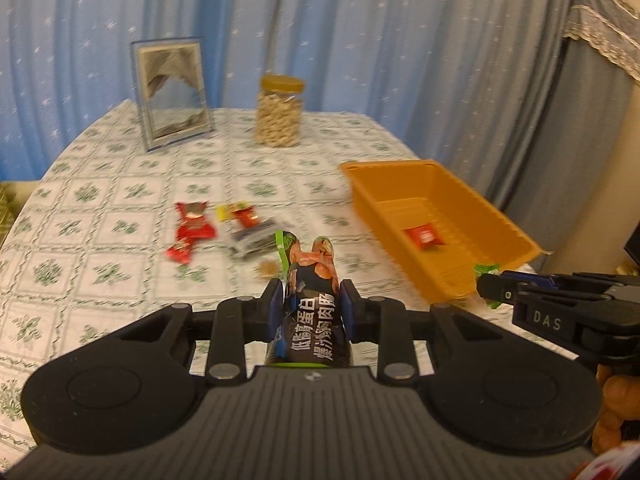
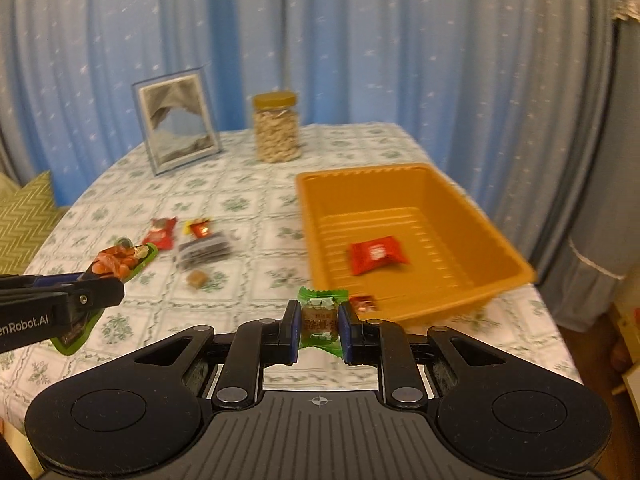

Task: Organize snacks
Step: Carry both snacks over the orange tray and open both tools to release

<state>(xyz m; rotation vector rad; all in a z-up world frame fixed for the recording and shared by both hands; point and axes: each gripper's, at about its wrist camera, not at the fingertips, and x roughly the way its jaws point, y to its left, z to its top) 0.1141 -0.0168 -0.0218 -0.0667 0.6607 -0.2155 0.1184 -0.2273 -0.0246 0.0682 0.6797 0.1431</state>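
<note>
My left gripper (image 1: 310, 300) is shut on a long dark sausage snack pack (image 1: 310, 280) with a green edge, held above the table. It also shows in the right wrist view (image 2: 120, 264). My right gripper (image 2: 319, 320) is shut on a small green-wrapped candy (image 2: 320, 316), held near the front corner of the orange tray (image 2: 400, 176). The tray (image 1: 360, 172) holds one red snack packet (image 2: 376, 258). Loose on the tablecloth lie red packets (image 1: 192, 228), a dark striped packet (image 1: 252, 238) and a small brown candy (image 2: 197, 279).
A jar of nuts (image 1: 280, 112) with a yellow lid and a framed sand picture (image 1: 172, 92) stand at the table's back. Blue curtains hang behind. A small red candy (image 2: 363, 304) lies by the tray's front edge. A green cushion (image 2: 24, 216) sits at the left.
</note>
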